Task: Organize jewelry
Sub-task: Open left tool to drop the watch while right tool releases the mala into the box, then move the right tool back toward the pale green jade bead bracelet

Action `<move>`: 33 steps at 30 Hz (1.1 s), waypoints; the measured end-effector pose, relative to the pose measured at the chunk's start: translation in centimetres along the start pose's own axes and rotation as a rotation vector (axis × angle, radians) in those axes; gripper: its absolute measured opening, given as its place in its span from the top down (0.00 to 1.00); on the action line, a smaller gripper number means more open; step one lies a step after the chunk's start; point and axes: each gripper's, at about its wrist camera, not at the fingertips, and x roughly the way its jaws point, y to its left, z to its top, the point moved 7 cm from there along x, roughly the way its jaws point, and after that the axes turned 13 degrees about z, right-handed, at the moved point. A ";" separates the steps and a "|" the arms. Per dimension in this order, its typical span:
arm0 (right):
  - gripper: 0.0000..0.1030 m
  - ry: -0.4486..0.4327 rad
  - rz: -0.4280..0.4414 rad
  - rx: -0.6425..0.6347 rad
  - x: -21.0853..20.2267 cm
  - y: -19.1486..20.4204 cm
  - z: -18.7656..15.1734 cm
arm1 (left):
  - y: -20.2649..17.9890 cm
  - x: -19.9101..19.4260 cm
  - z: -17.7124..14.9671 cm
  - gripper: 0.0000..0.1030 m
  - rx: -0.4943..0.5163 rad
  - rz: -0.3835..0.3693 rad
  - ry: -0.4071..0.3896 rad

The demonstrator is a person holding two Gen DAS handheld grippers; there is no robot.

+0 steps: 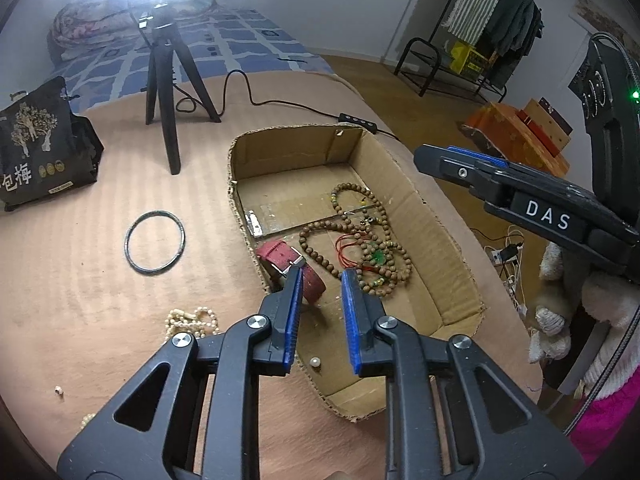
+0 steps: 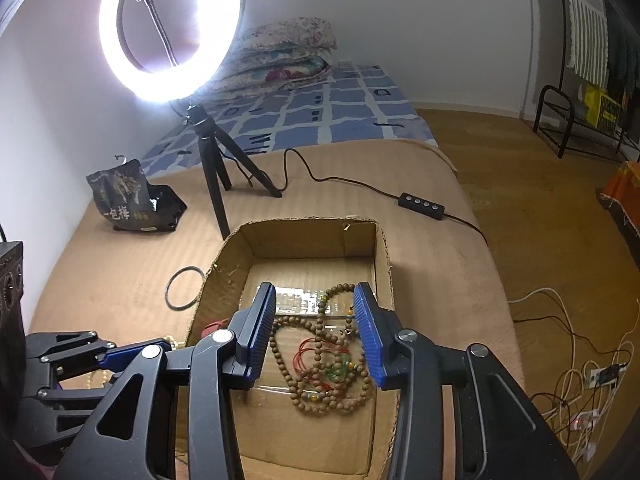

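Left tool point(image 1: 322, 274) parted, empty, over box point(image 1: 420, 208); right tool point(image 2: 316, 294) likewise. Pearls point(image 1: 192, 320) plain only leftward.

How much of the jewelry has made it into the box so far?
Done: the wooden bead strands, a red watch strap and one loose pearl lie in the cardboard box. In hand: nothing; the left gripper and right gripper stand open and empty over the box. Left: the dark bangle, the pearl strand and a small bead lie on the bed.

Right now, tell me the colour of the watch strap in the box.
Dark red strap, clearest in the left wrist view.
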 end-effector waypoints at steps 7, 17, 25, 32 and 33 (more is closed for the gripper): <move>0.61 -0.017 -0.008 0.006 -1.2 0.5 0.2 | 1.2 -1.0 -0.2 0.82 -0.005 0.024 -0.015; 0.36 -0.061 -0.008 -0.009 -3.6 3.7 0.5 | 4.6 -5.2 0.1 0.82 0.001 0.083 -0.090; 0.23 -0.080 0.025 -0.021 -5.1 7.4 0.0 | 11.0 -8.4 -1.2 0.82 -0.008 0.167 -0.124; 0.23 -0.055 0.092 -0.043 -4.7 11.2 -1.1 | 18.1 -10.5 -3.4 0.57 -0.052 0.241 -0.128; 0.23 -0.049 0.103 -0.050 -4.5 11.9 -1.3 | 19.1 -10.7 -3.7 0.57 -0.059 0.250 -0.124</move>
